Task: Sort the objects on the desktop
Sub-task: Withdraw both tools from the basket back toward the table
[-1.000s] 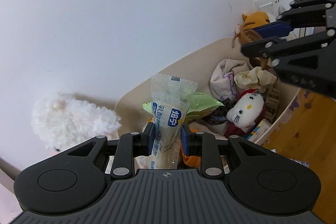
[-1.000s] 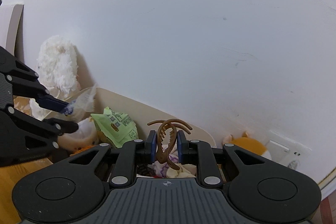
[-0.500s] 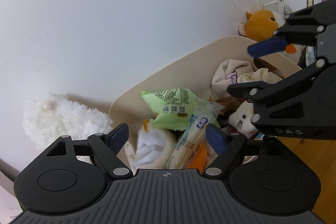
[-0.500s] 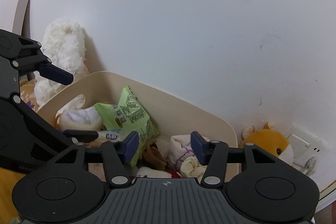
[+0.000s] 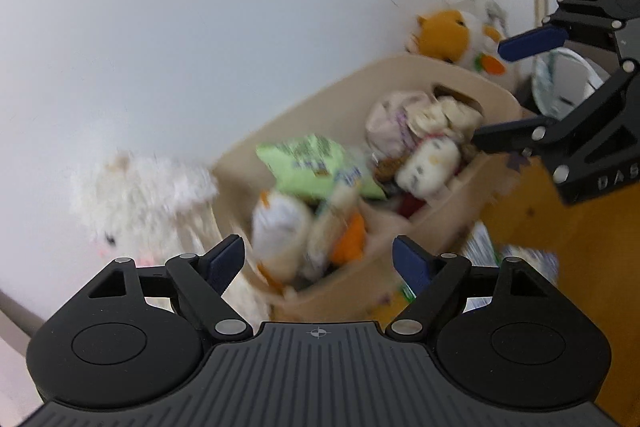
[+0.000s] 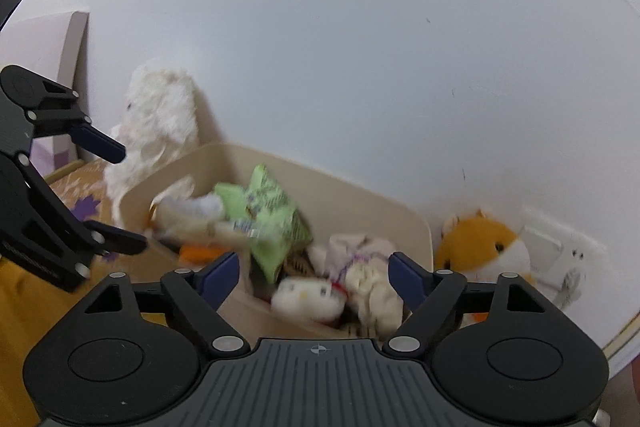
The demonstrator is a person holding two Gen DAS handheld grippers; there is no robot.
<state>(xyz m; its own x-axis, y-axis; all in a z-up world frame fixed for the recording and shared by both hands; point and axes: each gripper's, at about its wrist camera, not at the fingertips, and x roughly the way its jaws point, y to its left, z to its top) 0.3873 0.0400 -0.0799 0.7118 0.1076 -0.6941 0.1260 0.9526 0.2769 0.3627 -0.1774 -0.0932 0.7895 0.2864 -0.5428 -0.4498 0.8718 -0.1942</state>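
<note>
Both grippers hung empty before the cream plastic bin (image 6: 360,199); the left gripper (image 5: 318,261) stood spread wide, the right gripper (image 6: 314,275) was opening; inside the bin lay the crinkled green snack packet (image 6: 272,223).

Bright, even, soft indoor light; faint shadows only. Heavy motion blur over the beige plastic storage bin (image 5: 404,99) and its contents. Strong fisheye bending, dark corners at edges.
</note>
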